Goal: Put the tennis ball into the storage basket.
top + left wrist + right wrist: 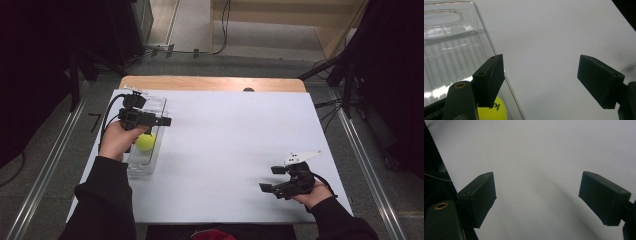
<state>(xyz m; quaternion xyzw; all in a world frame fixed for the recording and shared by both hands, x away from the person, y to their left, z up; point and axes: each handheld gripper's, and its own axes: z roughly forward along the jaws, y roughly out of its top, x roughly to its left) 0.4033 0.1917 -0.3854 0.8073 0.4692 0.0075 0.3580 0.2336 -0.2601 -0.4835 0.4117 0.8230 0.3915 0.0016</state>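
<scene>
Left tool (162, 121) sits at the left of the high view, held over a clear plastic tray (159, 102) w/ its jaws pointing toward frame right. Jaws are spread wide, nothing between them. In the left gripper view the left tool (540, 82) has one jaw over the tray's edge, the other over bare white surface (549, 37).

A yellow ball (145, 142) lies inside the tray, near its middle, just beside the left hand (116, 140). Same ball (492, 111) peeks out at the bottom of the left gripper view, partly hidden behind the left-side jaw, w/ some dark lettering I can't read.

Right tool (271, 178) is at lower right of the high view, well apart from the tray, held in the right hand (315, 192) low by the surface (230, 150); can't tell if it touches. Its jaws point toward frame left and are also wide apart, empty. Right gripper view: right tool (537, 200) over plain white surface (536, 152).

Black sleeves (105, 200) come in from the bottom edge.
</scene>
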